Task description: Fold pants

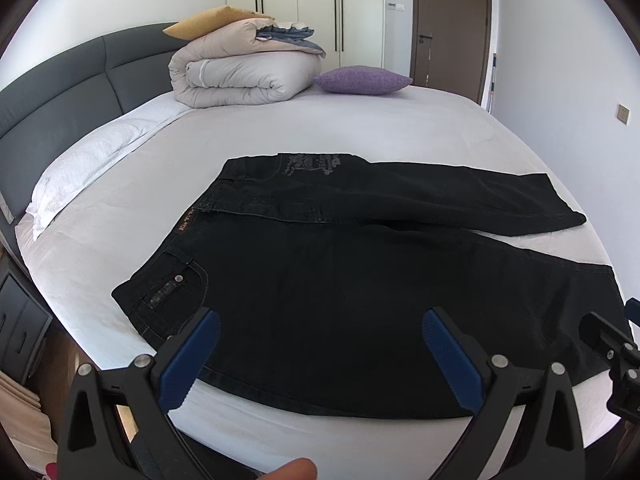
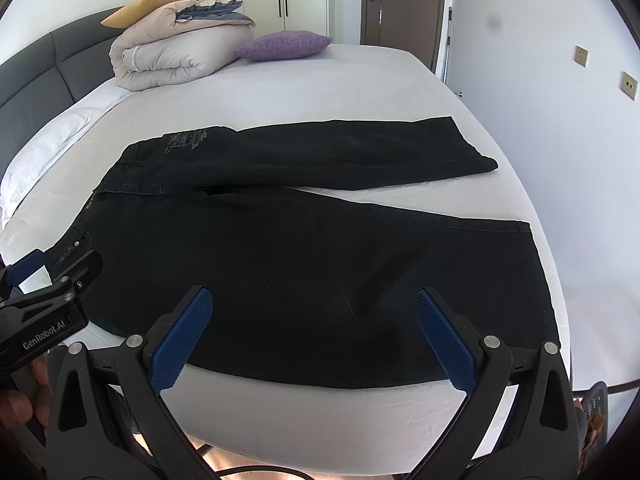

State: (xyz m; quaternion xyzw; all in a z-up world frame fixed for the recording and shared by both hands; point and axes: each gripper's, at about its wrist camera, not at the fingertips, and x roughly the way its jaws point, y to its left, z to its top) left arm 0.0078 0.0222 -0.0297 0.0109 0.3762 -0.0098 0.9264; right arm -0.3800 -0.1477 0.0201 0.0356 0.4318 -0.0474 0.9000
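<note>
- While you hold both tools over the bed's near edge, your left gripper (image 1: 320, 336) and right gripper (image 2: 314, 316) stand spread wide, gripping nothing.
- Black pants (image 1: 340, 300) lie flat on the bed (image 1: 240, 136), legs splayed rightward.
- Farther back sit a rolled duvet (image 1: 244, 76) and purple pillow (image 1: 362, 79).

A big bed (image 1: 360, 136) has a white sheet and a gray headboard (image 1: 60, 100). A folded quilt (image 1: 244, 76) sits near the headboard. A yellow pillow (image 1: 212, 24) is behind the quilt. A purple pillow (image 1: 364, 79) lies just beside it. A white pillow (image 1: 88, 164) lies along the headboard. A brown door (image 1: 452, 20) and white closets (image 1: 304, 0) are behind the bed.
</note>
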